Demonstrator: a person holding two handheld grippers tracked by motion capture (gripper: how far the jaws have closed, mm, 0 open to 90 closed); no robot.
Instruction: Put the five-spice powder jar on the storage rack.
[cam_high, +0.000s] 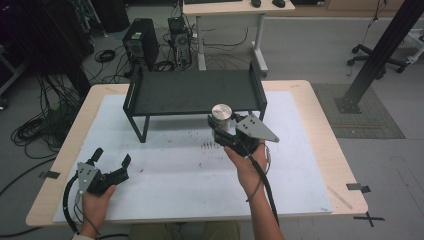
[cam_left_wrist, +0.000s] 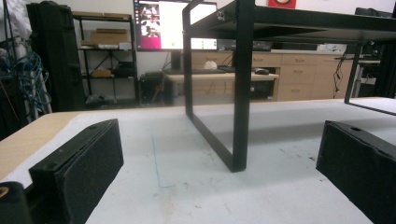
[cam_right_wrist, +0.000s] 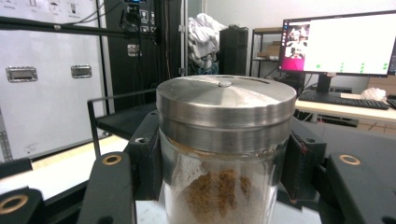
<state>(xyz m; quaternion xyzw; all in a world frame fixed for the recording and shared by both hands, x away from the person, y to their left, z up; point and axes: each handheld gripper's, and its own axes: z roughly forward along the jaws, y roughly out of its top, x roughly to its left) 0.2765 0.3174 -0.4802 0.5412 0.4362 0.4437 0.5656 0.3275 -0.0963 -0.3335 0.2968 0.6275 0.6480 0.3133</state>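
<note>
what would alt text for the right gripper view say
A glass jar with a metal lid, holding brown powder, is clamped upright between the right gripper's two black jaws, close to the camera. Behind it stand a black shelf, a lit monitor on a desk, and large equipment cases.

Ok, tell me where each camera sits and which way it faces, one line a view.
High view: above the person's side, looking forward and down on the table; both forearms, left gripper, right gripper show.
Left gripper view: low over the table, facing the black rack; its own open jaws show.
Right gripper view: level, facing a monitor; its jaws clamp the jar.
Shared: the rack and jar appear from above too.
</note>
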